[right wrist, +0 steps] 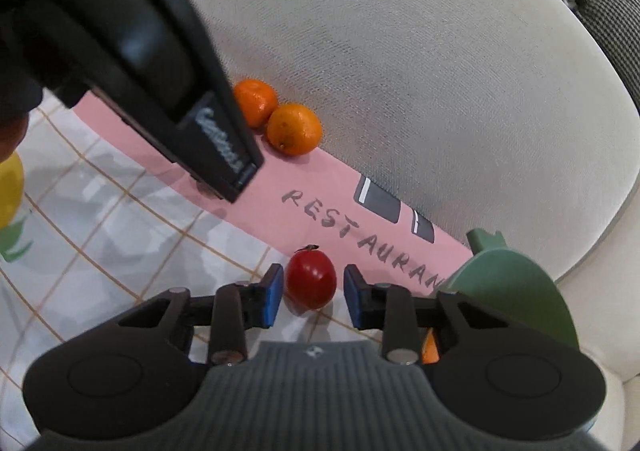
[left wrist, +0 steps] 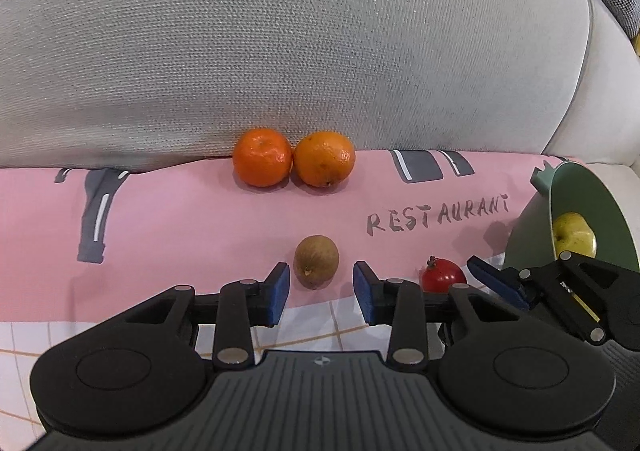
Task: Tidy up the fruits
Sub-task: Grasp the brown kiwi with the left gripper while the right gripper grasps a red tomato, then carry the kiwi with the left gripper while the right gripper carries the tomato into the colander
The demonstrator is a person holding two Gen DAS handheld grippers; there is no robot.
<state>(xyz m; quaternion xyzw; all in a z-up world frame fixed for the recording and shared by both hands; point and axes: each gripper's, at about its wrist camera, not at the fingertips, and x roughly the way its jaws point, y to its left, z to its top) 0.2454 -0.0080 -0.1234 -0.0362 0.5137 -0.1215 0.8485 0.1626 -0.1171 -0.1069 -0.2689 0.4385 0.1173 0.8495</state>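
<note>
My left gripper (left wrist: 321,293) is open, its blue pads either side of a brown kiwi (left wrist: 316,261) lying on the pink cloth (left wrist: 180,235), just short of it. My right gripper (right wrist: 311,293) is open around a small red fruit (right wrist: 311,279) without touching it; that red fruit (left wrist: 443,275) and the right gripper's fingers (left wrist: 496,285) also show in the left wrist view. Two oranges (left wrist: 294,158) sit side by side against the sofa cushion and show in the right wrist view too (right wrist: 278,121). A green bowl (left wrist: 600,203) on the right holds a yellow apple (left wrist: 574,235).
A grey sofa backrest (left wrist: 300,39) rises right behind the oranges. The cloth has a white checked part (right wrist: 100,219) nearer me. The left gripper's black body (right wrist: 132,51) fills the upper left of the right wrist view. The green bowl (right wrist: 516,291) stands right of my right gripper.
</note>
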